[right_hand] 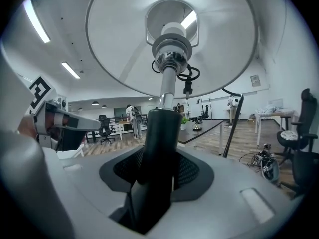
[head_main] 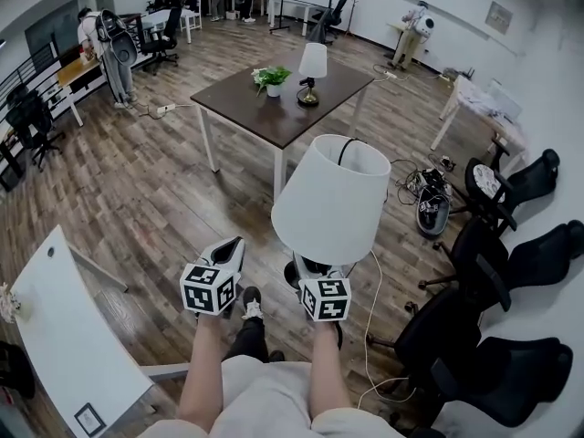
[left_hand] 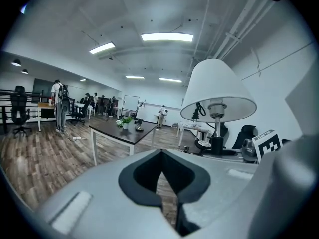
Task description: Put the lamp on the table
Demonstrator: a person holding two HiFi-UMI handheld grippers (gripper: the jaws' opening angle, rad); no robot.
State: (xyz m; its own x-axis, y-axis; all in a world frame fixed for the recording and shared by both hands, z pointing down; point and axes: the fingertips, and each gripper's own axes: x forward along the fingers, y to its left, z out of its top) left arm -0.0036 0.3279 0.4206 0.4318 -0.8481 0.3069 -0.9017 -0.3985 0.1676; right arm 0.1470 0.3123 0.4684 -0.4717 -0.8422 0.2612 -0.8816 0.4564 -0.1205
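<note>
Two grippers in use, one in each of the person's hands.

Right gripper [head_main: 318,272]: its own view shows the jaws of the right gripper [right_hand: 158,156] clamped on the black lower stem of the lamp [right_hand: 167,91]. The metal upper stem and the bulb socket rise into the open underside of the white shade. From the head view the lamp [head_main: 333,199] is carried roughly upright above the wood floor, just ahead of the person's legs. Its shade hides most of the right gripper. A white cord [head_main: 370,318] hangs from it to the floor.

Left gripper [head_main: 233,249]: in its own view the jaws of the left gripper [left_hand: 160,156] are drawn together, only a thin slit shows, and nothing is in it. It sits just left of the lamp [left_hand: 217,91], apart from it.

Table [head_main: 274,117]: dark brown top, white legs, well ahead of the carried lamp. Only one container shows, a small white pot [head_main: 274,90] on the far part of the table, with a green plant [head_main: 272,76] in it. Beside the pot stands a second lamp [head_main: 312,71], also with a white shade.

Surroundings: black office chairs [head_main: 511,245] to the right, a white desk [head_main: 64,336] at lower left, and a person with a backpack [head_main: 111,48] standing far left.
</note>
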